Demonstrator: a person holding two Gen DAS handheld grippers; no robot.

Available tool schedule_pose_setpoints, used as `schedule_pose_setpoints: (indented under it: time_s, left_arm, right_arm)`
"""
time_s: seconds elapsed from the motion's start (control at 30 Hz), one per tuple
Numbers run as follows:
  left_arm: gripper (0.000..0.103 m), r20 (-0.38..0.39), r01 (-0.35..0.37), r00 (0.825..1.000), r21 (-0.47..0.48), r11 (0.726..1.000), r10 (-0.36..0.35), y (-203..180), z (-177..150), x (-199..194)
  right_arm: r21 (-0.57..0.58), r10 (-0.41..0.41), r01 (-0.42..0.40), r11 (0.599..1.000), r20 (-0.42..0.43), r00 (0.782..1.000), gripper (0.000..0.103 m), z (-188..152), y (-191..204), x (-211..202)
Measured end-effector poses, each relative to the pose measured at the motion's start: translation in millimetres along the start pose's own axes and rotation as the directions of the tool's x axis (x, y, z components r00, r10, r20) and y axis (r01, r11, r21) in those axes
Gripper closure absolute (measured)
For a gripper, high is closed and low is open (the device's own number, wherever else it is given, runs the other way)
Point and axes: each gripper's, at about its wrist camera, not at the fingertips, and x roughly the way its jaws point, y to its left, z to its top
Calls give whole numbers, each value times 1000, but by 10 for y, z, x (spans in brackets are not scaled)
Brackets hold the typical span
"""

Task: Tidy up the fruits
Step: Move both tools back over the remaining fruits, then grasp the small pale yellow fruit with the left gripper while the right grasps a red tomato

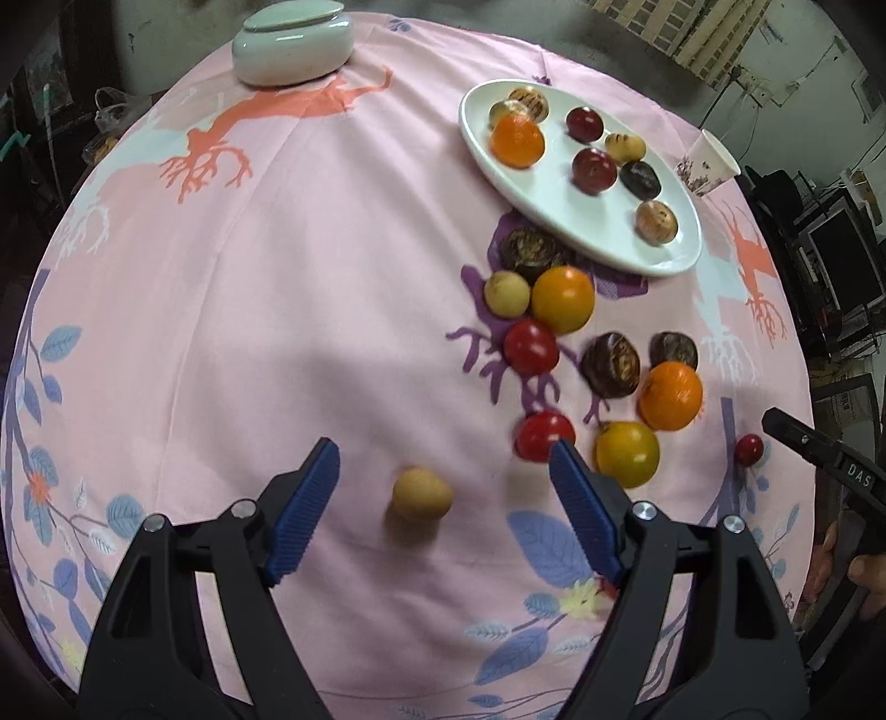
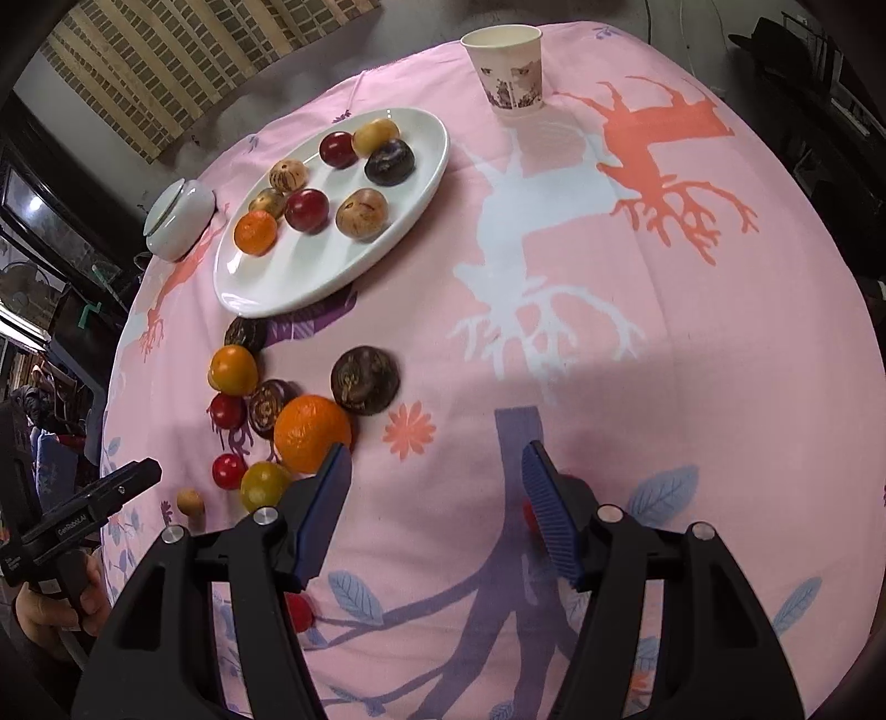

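A white oval plate [image 1: 554,207] [image 2: 288,288] holds several fruits, among them an orange [image 1: 516,141] and red plums. More fruits lie loose on the pink cloth beside it: oranges [image 1: 670,396] [image 2: 312,433], yellow fruits [image 1: 627,453], red ones [image 1: 530,347], dark brown ones [image 1: 610,364]. A small tan fruit [image 1: 422,494] [image 2: 190,502] lies alone. My left gripper [image 1: 444,471] is open, its fingers either side of the tan fruit and just short of it. My right gripper [image 2: 437,465] is open and empty over bare cloth, right of the orange.
A pale green lidded bowl [image 1: 292,47] [image 2: 178,216] stands at the far edge. A paper cup [image 2: 506,69] [image 1: 709,163] stands beyond the plate. A small red fruit [image 1: 748,449] lies near the cloth's right edge. The table [image 1: 277,304] drops off all around.
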Motion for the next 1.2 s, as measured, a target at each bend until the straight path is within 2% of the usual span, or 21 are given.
schedule_pose_setpoints:
  time_s: [0.17, 0.4, 0.47, 0.53, 0.57, 0.63, 0.7, 0.73, 0.8, 0.97, 1.2]
  left_arm:
    - [23, -19, -16, 1000, 4, 1000, 17, 53, -188, 32]
    - [26, -6, -21, 1000, 47, 999, 21, 18, -274, 135]
    - [31, -15, -19, 1000, 56, 998, 20, -5, -276, 183]
    - [45, -33, -12, 999, 63, 998, 14, -10, -281, 242]
    - [49, -47, -13, 999, 63, 998, 16, -5, -285, 276]
    - [58, -62, -34, 997, 61, 998, 38, 7, -295, 328]
    - [62, -52, -55, 997, 73, 996, 59, -4, -291, 330]
    - [69, -48, -69, 996, 85, 994, 73, -19, -289, 333]
    - [75, -43, -85, 995, 104, 991, 90, -34, -280, 336]
    - [75, -48, -63, 997, 67, 996, 66, 21, -262, 330]
    - [75, -52, -47, 997, 40, 998, 49, 43, -251, 336]
  right_arm:
    - [-9, 6, -6, 1000, -13, 1000, 39, -162, 68, -22]
    - [-35, 8, -9, 999, -24, 1000, 39, -270, 144, -32]
    - [-35, 4, -5, 999, -24, 1000, 39, -293, 126, -50]
    - [-28, -3, 2, 1000, -19, 1000, 39, -307, 97, -76]
    - [-23, -8, 7, 1000, -17, 1000, 39, -315, 71, -90]
    - [-13, -19, 19, 1000, -14, 1000, 39, -334, 5, -111]
    - [-5, -39, 39, 999, -9, 999, 39, -359, -70, -130]
    - [-4, -52, 52, 999, -5, 999, 39, -375, -109, -139]
    - [4, -76, 76, 997, -8, 997, 39, -413, -204, -142]
    - [48, -103, 104, 993, -21, 994, 39, -475, -406, -105]
    - [-18, -146, 147, 989, 14, 989, 39, -361, -329, 24]
